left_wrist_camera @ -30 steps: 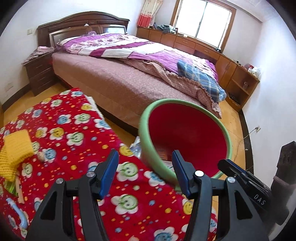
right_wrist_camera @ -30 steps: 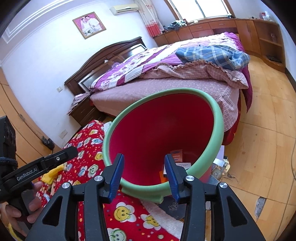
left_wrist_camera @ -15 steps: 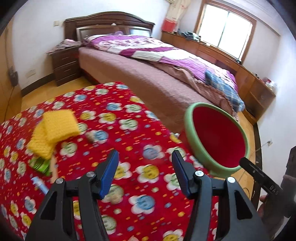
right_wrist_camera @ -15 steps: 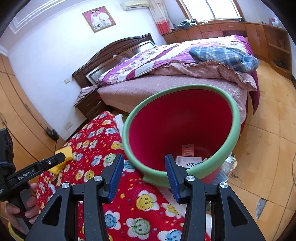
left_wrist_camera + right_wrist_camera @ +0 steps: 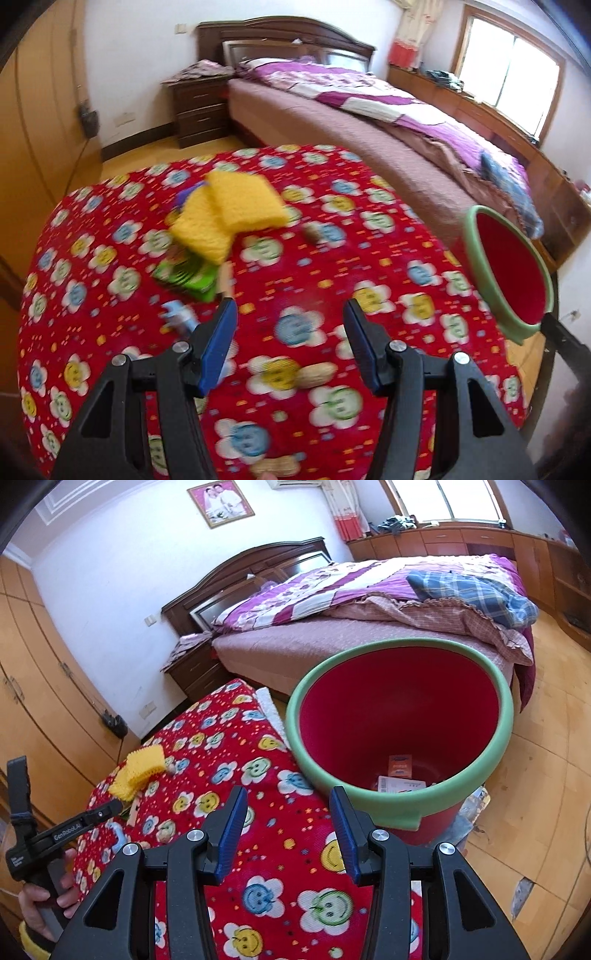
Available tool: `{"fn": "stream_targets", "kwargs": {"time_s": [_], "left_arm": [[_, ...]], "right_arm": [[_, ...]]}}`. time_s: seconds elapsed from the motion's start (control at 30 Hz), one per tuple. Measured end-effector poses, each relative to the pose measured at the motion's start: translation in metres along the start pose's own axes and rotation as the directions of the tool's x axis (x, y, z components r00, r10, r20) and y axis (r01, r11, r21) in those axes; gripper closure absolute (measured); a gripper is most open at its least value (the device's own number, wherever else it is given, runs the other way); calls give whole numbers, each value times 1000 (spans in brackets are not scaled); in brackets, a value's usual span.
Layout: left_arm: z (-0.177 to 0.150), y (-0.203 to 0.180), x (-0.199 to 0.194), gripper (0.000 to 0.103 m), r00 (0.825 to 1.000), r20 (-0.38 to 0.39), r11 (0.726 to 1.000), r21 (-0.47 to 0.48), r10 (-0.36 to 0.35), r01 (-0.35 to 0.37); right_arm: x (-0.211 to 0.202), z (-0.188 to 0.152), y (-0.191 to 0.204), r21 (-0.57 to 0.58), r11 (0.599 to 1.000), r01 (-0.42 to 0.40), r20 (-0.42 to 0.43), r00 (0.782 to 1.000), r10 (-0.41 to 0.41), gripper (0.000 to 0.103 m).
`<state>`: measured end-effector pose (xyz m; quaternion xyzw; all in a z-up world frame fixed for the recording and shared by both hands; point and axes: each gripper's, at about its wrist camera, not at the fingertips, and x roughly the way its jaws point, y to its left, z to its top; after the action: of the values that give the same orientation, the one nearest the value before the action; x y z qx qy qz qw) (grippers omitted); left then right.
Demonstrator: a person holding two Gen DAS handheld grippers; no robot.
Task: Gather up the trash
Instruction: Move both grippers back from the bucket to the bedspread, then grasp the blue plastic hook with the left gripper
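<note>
A red bin with a green rim (image 5: 402,738) stands at the table's right edge; boxes (image 5: 400,766) lie at its bottom. It also shows in the left wrist view (image 5: 511,266). On the red flowered tablecloth (image 5: 332,258) lie a green wrapper (image 5: 184,275), a blue tube (image 5: 181,317), peanuts (image 5: 316,374) and a small brown bit (image 5: 312,232). My left gripper (image 5: 290,341) is open and empty above the cloth, near a peanut. My right gripper (image 5: 288,834) is open and empty over the cloth, just short of the bin.
Yellow knitted cloths (image 5: 229,214) lie over the wrapper's far end. A bed (image 5: 369,627) stands behind the table, a nightstand (image 5: 199,107) beside it. Wardrobes (image 5: 40,686) line the left wall. Wooden floor (image 5: 535,775) lies right of the bin.
My left gripper has swung left, away from the bin, and now faces the litter on the cloth. My right gripper has pulled back from the bin's mouth a little.
</note>
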<state>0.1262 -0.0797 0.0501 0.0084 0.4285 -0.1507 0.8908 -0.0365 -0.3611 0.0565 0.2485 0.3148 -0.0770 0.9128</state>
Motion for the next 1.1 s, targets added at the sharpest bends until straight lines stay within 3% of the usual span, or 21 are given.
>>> {"fn": "stream_targets", "kwargs": {"time_s": [0.37,0.5,0.6,0.77,0.97,1.1], "left_arm": [[-20,36,25,44,992,-83,991,-84,93,-100],[-27,45,34,53,988,-119,988,-107,101,-114],[-29,47,33,61,988,-105,987,-105,111,-122],[-30,53,32,85,988,-86,985,-104,126,-135],[-27,62,25,85,996,-56,991,-113,64,-70],[-16,72,16,85,998,-21,993,-98,59,-61]], "right_arm": [[7,-8,12,-13,1000,-8,-32,999,8,56],[8,-10,14,-18,1000,-11,-42,999,10,56],[10,-12,16,-21,1000,-13,-48,999,12,56],[15,-14,21,-29,999,-17,-63,998,16,56],[24,-16,37,-61,998,-26,-87,996,21,56],[33,-18,56,-97,994,-43,-112,993,32,56]]}}
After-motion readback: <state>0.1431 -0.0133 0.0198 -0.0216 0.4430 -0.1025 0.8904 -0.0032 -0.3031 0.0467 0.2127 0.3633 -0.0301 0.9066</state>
